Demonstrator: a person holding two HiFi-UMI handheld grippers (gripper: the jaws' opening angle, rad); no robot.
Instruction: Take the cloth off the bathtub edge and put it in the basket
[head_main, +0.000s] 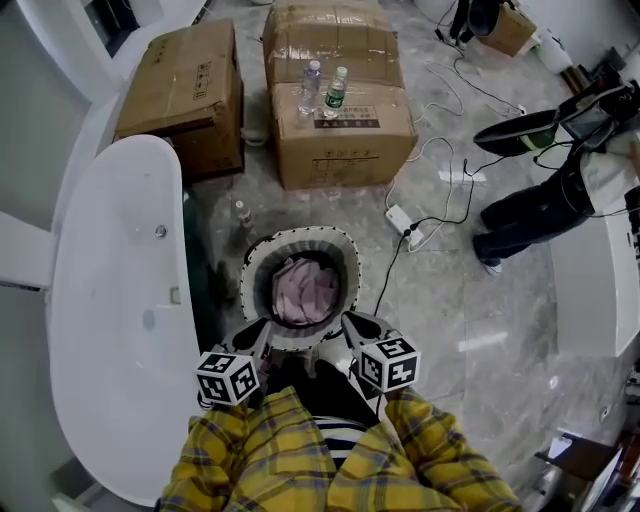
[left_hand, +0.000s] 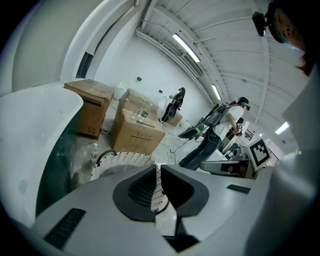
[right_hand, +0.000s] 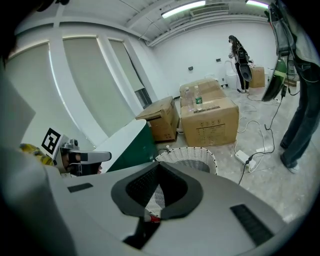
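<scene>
Marble floor (head_main: 450, 340): white tub (head_main: 110, 300) along the left edge, boxes (head_main: 340, 110) top centre, cables (head_main: 440, 180) and a person (head_main: 560, 190) at right, open floor lower right. Pink cloth (head_main: 305, 290) lies in the basket (head_main: 300, 238) at centre, beside the tub. Left hand-held gripper (head_main: 264, 332) and right hand-held gripper (head_main: 350, 322) are both closed and empty at the basket's lower rim.

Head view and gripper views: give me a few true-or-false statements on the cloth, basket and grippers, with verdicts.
1. The pink cloth lies inside the basket. True.
2. The left gripper is shut on the cloth. False: it is shut, with nothing between its jaws.
3. The right gripper stands wide open. False: it is shut and empty.
4. Two bottles stand on a cardboard box. True.
</scene>
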